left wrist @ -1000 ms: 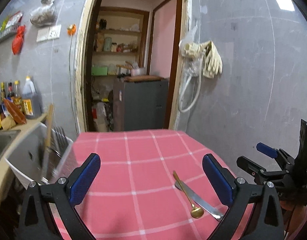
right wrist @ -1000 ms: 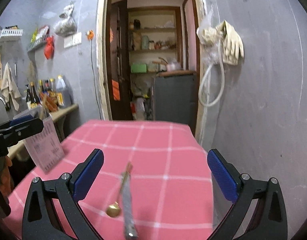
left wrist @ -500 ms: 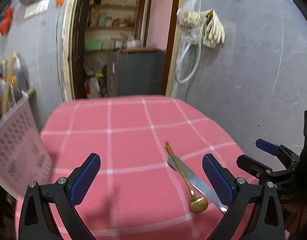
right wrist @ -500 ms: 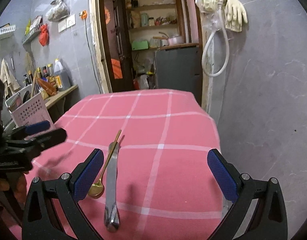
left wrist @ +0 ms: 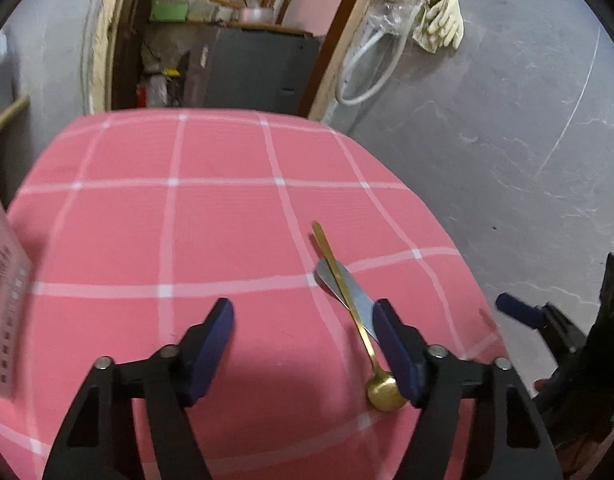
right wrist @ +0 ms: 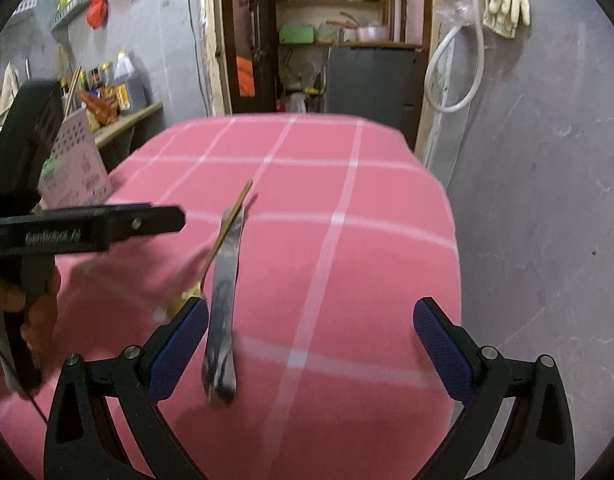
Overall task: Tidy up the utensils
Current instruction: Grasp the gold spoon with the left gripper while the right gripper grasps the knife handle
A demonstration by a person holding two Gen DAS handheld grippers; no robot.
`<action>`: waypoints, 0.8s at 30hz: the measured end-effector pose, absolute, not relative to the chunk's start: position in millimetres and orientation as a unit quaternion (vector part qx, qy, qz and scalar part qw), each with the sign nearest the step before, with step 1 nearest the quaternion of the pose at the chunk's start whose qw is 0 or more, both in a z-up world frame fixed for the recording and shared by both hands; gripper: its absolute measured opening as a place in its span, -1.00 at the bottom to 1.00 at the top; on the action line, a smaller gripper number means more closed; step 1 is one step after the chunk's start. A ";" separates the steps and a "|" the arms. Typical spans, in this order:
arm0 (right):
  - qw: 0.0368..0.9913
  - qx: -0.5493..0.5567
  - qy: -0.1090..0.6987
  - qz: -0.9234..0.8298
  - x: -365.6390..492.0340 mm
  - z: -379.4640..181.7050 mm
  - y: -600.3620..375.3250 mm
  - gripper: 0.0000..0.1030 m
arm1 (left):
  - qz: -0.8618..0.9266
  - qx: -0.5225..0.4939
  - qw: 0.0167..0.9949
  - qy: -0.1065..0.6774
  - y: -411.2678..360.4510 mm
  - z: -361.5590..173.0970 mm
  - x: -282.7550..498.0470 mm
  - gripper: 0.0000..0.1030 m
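Both tongs parted and closing, gripping nothing: left gripper (left wrist: 303, 344) low in its frame over bare cloth, its right pad overlapping the knife blade in view, contact not clear; right gripper (right wrist: 311, 344) wider, with the knife handle lying between its pads, untouched. Slim gold spoon (left wrist: 381, 394) right of centre in the left view, round bowl nearest the camera, thin handle running up and left. Lying crosswise over a flat silver table knife (right wrist: 223, 316), both on the pink tablecloth with white grid lines (left wrist: 187, 220). Pale pink perforated plastic basket (right wrist: 77, 164) at the left edge of the right view, beside the table; contents hidden, wooden sticks rising behind it.
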State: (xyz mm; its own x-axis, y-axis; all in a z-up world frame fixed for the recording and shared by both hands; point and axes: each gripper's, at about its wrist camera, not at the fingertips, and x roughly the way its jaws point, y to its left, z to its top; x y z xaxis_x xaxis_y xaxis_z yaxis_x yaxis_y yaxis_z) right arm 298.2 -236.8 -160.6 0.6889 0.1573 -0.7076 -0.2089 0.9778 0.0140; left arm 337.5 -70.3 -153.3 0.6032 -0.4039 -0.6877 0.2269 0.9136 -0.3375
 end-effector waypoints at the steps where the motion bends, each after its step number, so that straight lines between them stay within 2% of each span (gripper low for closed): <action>1: 0.915 -0.034 0.390 0.102 296.6 -164.1 -236.6 0.74 | -0.186 -0.112 0.883 0.416 -72.5 -156.2 338.8 0.18; 3: 0.909 -0.033 0.402 0.108 293.0 -169.7 -235.0 0.57 | -0.202 -0.116 0.874 0.426 -76.7 -160.8 340.7 0.05; 5: 0.906 -0.034 0.407 0.112 290.7 -172.2 -232.0 0.55 | -0.216 -0.119 0.865 0.437 -80.8 -164.7 343.6 -0.13; 7: 0.904 -0.035 0.409 0.118 290.0 -172.7 -229.5 0.52 | -0.223 -0.121 0.857 0.449 -85.6 -169.0 345.0 -0.23; 16: 0.900 -0.062 0.417 0.113 286.6 -175.8 -218.7 0.48 | -0.222 -0.095 0.852 0.464 -101.1 -168.5 351.1 -0.25; 20: 0.899 -0.066 0.422 0.095 288.1 -175.8 -218.9 0.47 | -0.210 -0.060 0.857 0.466 -107.9 -164.8 352.6 -0.40; 24: 0.901 -0.063 0.418 0.095 283.9 -173.0 -217.0 0.25 | -0.213 -0.073 0.852 0.474 -100.2 -164.7 354.1 -0.63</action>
